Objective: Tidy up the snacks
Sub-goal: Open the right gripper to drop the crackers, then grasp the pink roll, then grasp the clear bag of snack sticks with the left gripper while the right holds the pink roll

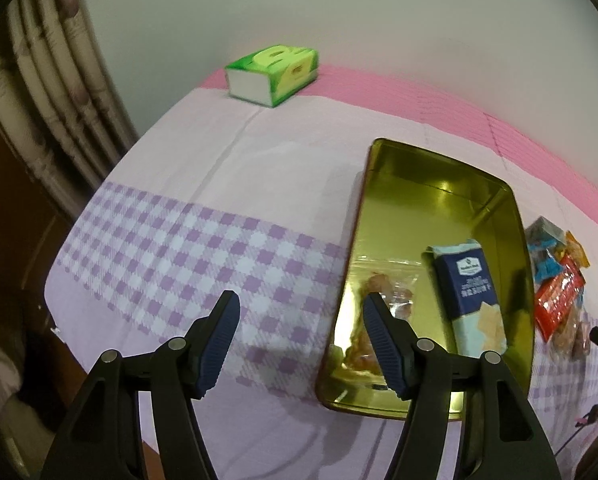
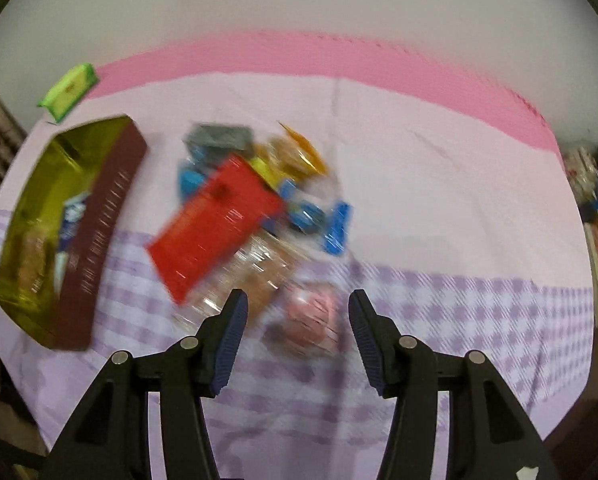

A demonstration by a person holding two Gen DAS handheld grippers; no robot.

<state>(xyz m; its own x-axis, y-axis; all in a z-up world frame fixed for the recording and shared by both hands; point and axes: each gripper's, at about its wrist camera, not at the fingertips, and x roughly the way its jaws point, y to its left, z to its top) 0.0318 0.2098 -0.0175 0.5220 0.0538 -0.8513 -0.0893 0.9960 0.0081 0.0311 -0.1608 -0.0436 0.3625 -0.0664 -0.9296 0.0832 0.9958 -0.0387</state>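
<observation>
Overhead, left view: looks down past two blue-padded fingers onto a cloth-covered table [image 1: 203,140], pale lilac with a purple check band and a pink strip at the far edge.
Left gripper [image 1: 299,344]: jaws spread apart, nothing between the pads; checked cloth shows through the gap.
Left gripper versus tin: right finger overlaps the near left corner of the gold tin [image 1: 379,184]; left finger over bare cloth, well clear of it.
Gold tin: rectangular, open, shiny inside, dark red on the outer wall in the right view.
Inside the tin: a navy and pale blue cracker pack [image 1: 469,292] lying lengthwise along the right side; a clear bag of brown snacks [image 1: 383,292] at the near left, partly hidden behind the right finger.
Loose snack pile [image 2: 259,208]: on the cloth just beside the tin's right wall, outside it; blurred in the right view.
Pile contents: a red flat packet [image 2: 215,220] on top, blue wrappers, an orange-yellow wrapper, a grey pouch at the far side, a clear bag of brown pieces beneath.
Right gripper [image 2: 297,316]: jaws parted, gripping nothing, above the near end of the pile.
Between the right jaws: a pinkish round snack in clear wrap [image 2: 313,320], lying on the check band, apart from both pads as far as the blur allows.
Far left corner: a green tissue pack [image 1: 273,74] on the cloth, well apart from the tin.
</observation>
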